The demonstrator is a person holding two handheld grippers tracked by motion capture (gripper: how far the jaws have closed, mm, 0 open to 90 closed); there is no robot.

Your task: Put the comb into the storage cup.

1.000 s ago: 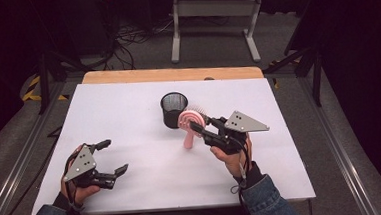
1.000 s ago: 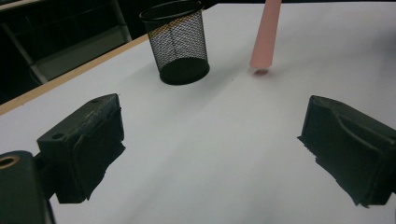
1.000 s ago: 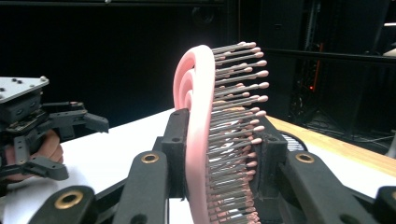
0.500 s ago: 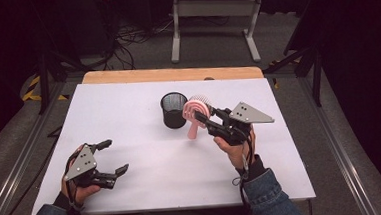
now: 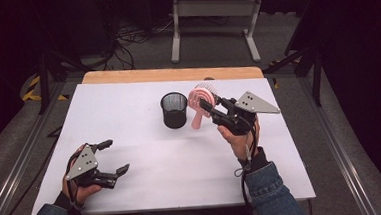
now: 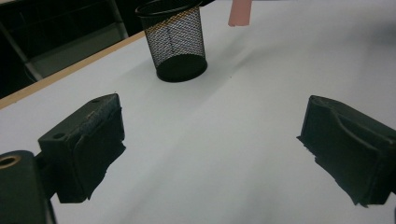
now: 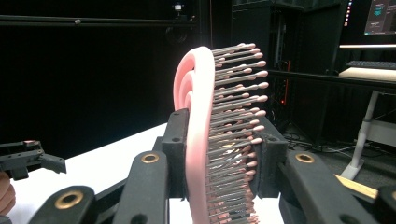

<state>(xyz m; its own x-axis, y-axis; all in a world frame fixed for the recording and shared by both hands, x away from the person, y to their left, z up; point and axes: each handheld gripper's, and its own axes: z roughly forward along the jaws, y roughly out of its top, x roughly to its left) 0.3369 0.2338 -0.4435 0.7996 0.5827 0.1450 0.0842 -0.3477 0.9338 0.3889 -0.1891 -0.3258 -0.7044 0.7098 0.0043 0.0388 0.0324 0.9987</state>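
A pink hairbrush [image 5: 197,106] is upright just right of a black mesh cup [image 5: 173,110], head up and handle pointing down at the white table [image 5: 148,190]. My right gripper [image 5: 206,104] is shut on the brush head. In the right gripper view the jaws squeeze the pink head and its bristles [image 7: 205,140]. My left gripper [image 5: 114,155] rests open near the table's front left, with nothing between its fingers [image 6: 88,140]. The left gripper view has the mesh cup [image 6: 176,42] ahead and the brush handle's tip [image 6: 239,11] beyond it.
A wooden strip [image 5: 171,74] edges the table's far side, with a metal stand [image 5: 213,21] and cables on the floor behind. Bare white tabletop lies between the two grippers. The left gripper [image 7: 28,158] appears far left in the right gripper view.
My right gripper has carried the brush rightward and farther back, raising it more upright beside the cup. The left gripper has stayed put.
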